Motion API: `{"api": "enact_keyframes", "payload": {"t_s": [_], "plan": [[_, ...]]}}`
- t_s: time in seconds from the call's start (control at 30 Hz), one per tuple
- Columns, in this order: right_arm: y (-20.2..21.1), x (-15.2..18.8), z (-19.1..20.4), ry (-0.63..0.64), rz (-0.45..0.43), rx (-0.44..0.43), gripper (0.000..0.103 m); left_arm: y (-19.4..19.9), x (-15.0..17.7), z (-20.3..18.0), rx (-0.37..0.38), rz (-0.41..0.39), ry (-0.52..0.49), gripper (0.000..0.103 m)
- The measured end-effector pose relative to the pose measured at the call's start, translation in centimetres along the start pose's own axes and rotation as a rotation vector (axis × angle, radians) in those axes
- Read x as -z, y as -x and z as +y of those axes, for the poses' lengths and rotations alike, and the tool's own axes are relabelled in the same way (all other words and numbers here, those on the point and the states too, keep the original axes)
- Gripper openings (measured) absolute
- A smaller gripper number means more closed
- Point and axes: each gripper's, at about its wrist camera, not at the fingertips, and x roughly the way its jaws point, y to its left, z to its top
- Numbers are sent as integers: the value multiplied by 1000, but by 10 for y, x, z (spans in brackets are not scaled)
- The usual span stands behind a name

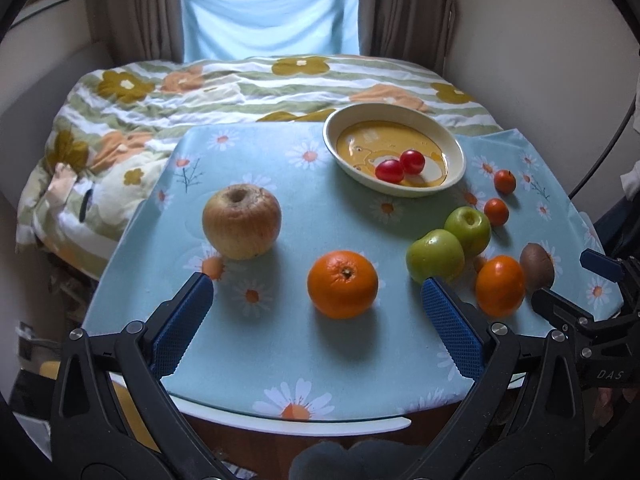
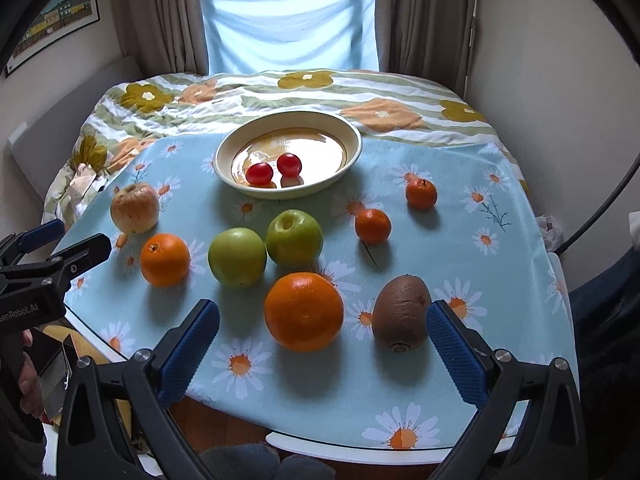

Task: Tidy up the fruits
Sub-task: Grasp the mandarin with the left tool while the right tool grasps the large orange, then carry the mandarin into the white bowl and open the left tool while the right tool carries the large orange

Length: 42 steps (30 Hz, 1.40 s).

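Two red tomatoes in the bowl; apples, oranges and a brown kiwi loose on the desk.

left tool: black arms, blue ridged pads, silver screws | right tool: same, "DAS" lettering | bare fingers
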Motion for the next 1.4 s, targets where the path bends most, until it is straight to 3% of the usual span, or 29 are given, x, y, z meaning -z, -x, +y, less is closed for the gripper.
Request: {"api": "enact_keyframes", "payload": {"t_s": [0.33,0.4,0.53,0.63,0.73,1.33,1.4], "plan": [[-37,18,10,127,18,-46,94,-48,12,-11,-6,47,2,98],[-44,19,13,149,29,-52,88,-54,13,-11,-3,55,6,94],[-52,20,17,163,37,-56,85,-66,12,-13,4,71,2,84],[-58,21,19,167,40,-56,79,-75,12,-14,8,94,2,82],[-63,22,20,182,46,-41,76,-84,15,-20,7,122,-7,65],[-70,18,17,183,46,-17,63,-80,22,-15,11,139,-17,63],[-69,18,17,183,44,-18,57,-78,23,-14,6,139,-13,63]]}}
